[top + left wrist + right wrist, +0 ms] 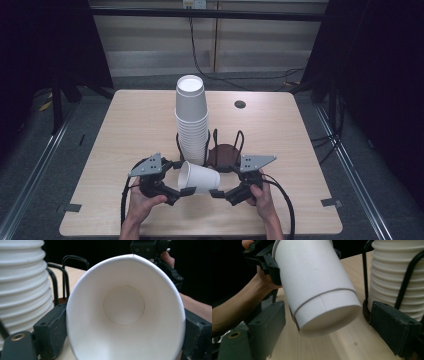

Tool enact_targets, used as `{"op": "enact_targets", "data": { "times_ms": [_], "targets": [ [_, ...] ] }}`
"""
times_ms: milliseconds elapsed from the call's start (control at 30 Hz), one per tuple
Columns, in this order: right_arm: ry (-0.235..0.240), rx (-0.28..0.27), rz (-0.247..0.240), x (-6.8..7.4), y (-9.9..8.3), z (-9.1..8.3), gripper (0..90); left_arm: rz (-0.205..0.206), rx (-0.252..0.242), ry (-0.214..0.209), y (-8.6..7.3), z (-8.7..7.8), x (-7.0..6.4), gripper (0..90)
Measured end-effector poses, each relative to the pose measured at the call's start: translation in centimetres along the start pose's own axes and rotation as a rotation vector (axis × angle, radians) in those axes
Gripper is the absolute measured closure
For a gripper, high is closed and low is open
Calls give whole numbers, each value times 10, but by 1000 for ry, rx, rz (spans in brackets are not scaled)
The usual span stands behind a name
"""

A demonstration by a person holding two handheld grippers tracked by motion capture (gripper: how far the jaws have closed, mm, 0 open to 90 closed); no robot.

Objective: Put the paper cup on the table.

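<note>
A white paper cup (199, 177) lies on its side in the air between my two grippers, near the table's front edge. My left gripper (181, 178) is shut on its rim, and in the left gripper view the cup's mouth (123, 305) is squeezed to an oval between the two black jaws. My right gripper (220, 181) stands open around the base end of the cup (312, 277), with a gap on each side. A tall stack of white cups (191, 115) stands in a black wire holder (225, 145) just behind.
The holder's right slot shows its brown base (223, 152) with no cups in it. The wooden table (280, 135) has a round cable hole (240, 104) at the back. Black cables trail from both grippers. Dark curtains flank the table.
</note>
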State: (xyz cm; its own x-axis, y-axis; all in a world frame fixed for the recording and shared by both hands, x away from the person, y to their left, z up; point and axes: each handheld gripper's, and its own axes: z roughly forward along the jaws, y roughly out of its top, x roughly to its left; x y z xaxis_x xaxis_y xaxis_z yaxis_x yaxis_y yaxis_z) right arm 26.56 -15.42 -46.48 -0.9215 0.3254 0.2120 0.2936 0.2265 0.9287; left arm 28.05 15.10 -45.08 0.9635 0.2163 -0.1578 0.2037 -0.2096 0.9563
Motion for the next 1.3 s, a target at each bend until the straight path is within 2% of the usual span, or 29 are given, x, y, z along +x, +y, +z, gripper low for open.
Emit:
{"op": "enact_targets", "data": {
  "times_ms": [100,133,167,267,300,433,467,500,533,567,667,700,733,767,800,867,900,933,967,1033,1100,1167,1200,1267,1300],
  "targets": [
    [-39,-26,-1,1,-2,-4,129,-3,-1,14,0,-6,2,116],
    [-39,-26,-1,1,-2,-4,129,-3,-1,14,0,-6,2,116],
    [-70,-43,-14,1,-3,-6,133,9,1,37,1,-11,1,116],
    [-88,-53,-21,1,-5,-8,132,15,15,47,3,-16,2,116],
    [-110,-62,-23,2,-6,-9,132,20,30,60,4,-17,2,116],
    [-202,-112,-32,2,-12,-14,131,23,37,69,7,-23,3,116],
    [-202,-112,-32,2,-12,-14,131,23,37,69,7,-23,3,116],
    [-260,-115,-32,2,-15,-16,131,19,45,83,7,-25,4,116],
    [-260,-115,-32,2,-15,-16,131,19,45,83,7,-25,4,116],
    [-304,-136,-42,2,-16,-19,126,17,47,79,7,-29,6,115],
    [-360,-182,-45,3,-18,-23,125,17,42,97,7,-34,7,116],
    [-381,-192,-51,3,-18,-24,125,13,41,101,6,-39,8,116],
    [-381,-192,-51,3,-18,-24,125,13,41,101,6,-39,8,116],
    [-419,-220,-53,3,-21,-25,125,9,47,113,5,-44,10,116],
    [-419,-220,-53,3,-21,-25,125,9,47,113,5,-44,10,115],
    [-458,-254,-41,3,-26,-27,129,2,50,118,4,-48,12,116],
    [-460,-263,-26,1,-30,-28,127,-1,58,123,4,-50,13,115],
    [-482,-257,-21,1,-35,-27,127,-18,54,125,3,-55,16,114],
    [-482,-257,-21,1,-35,-27,127,-18,54,125,3,-55,16,114],
    [-505,-279,-29,2,-38,-28,126,-31,57,143,3,-59,19,114],
    [-556,-305,-37,3,-44,-28,126,-46,70,170,2,-65,23,114],
    [-562,-297,-35,3,-45,-28,126,-50,74,178,2,-67,24,114],
    [-593,-290,-43,3,-50,-26,126,-53,84,184,2,-71,26,114],
    [-597,-295,-38,3,-52,-25,126,-55,89,190,3,-72,26,114],
    [-627,-309,-55,4,-54,-24,127,-54,97,200,5,-73,27,114]
  ]
}}
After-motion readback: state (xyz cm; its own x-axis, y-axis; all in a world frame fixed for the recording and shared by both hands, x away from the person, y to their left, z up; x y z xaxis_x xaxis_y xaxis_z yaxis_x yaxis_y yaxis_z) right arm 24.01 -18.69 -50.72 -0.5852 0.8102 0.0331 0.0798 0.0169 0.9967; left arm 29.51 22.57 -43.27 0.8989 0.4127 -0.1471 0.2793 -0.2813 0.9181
